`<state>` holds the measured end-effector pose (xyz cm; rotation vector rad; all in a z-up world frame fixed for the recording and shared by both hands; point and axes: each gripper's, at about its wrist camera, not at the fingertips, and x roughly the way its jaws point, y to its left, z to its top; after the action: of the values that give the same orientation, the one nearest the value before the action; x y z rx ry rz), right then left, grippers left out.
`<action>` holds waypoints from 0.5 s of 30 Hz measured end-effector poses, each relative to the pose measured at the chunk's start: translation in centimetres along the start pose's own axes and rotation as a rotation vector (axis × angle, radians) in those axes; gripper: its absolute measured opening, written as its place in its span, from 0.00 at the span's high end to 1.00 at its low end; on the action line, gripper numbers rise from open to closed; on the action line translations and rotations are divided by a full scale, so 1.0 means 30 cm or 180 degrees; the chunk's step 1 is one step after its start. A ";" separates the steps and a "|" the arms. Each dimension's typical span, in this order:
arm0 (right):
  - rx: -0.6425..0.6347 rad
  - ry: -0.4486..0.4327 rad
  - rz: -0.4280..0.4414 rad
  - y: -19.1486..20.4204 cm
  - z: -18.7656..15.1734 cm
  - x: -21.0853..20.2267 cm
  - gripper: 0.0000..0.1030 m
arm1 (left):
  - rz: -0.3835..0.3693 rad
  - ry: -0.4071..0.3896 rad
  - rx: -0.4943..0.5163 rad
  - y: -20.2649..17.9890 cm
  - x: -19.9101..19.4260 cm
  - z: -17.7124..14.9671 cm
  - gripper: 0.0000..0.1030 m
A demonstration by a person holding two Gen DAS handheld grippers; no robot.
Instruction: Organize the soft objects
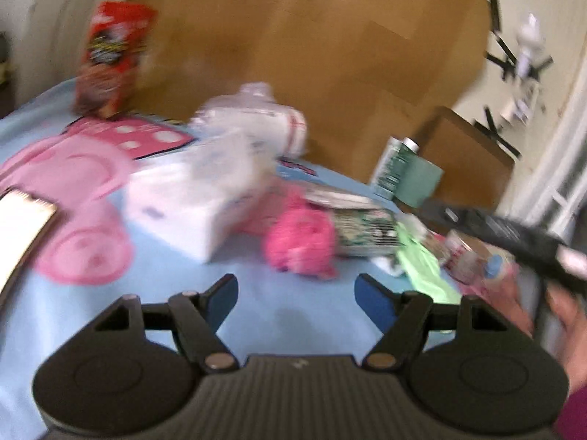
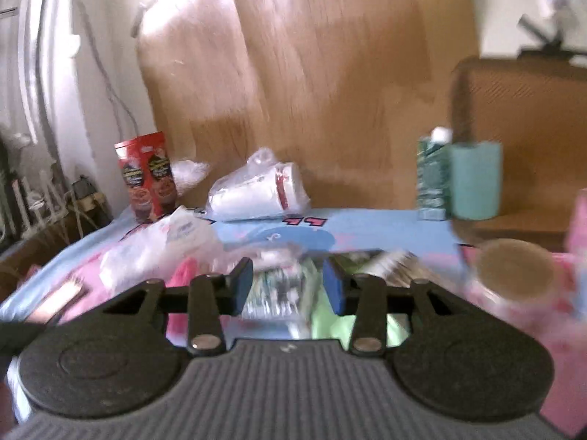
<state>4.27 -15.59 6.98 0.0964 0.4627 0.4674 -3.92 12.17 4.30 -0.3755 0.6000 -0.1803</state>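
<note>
Soft objects lying scattered on blue bedspread.
Pink plush is sitting ahead of left gripper, jaws parted, empty; right gripper is hovering half-open, gripping nothing.

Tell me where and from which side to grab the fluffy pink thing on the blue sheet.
Judging from the blurred left wrist view, take the pink fluffy lump across its rounded middle, from the near open side, where bare blue sheet lies before the open left gripper. The white package and a green printed packet crowd its sides. It looks soft, so the pads should sink in.
</note>
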 end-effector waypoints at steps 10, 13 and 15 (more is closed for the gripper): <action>0.0266 0.0799 0.0187 -0.014 0.052 0.231 0.77 | -0.0102 0.0032 -0.0186 0.087 -0.006 -0.028 0.24; 0.0185 0.0587 0.0256 0.015 0.046 0.100 0.78 | -0.0187 0.0048 -0.0204 0.070 0.005 -0.036 0.24; 0.0170 0.0448 0.0331 0.021 0.019 -0.011 0.79 | -0.0277 0.0033 -0.0168 0.042 -0.003 -0.038 0.24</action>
<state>4.00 -15.19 7.73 0.1402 0.6106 0.5662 -4.57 13.01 2.99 -0.4525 0.5999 -0.2504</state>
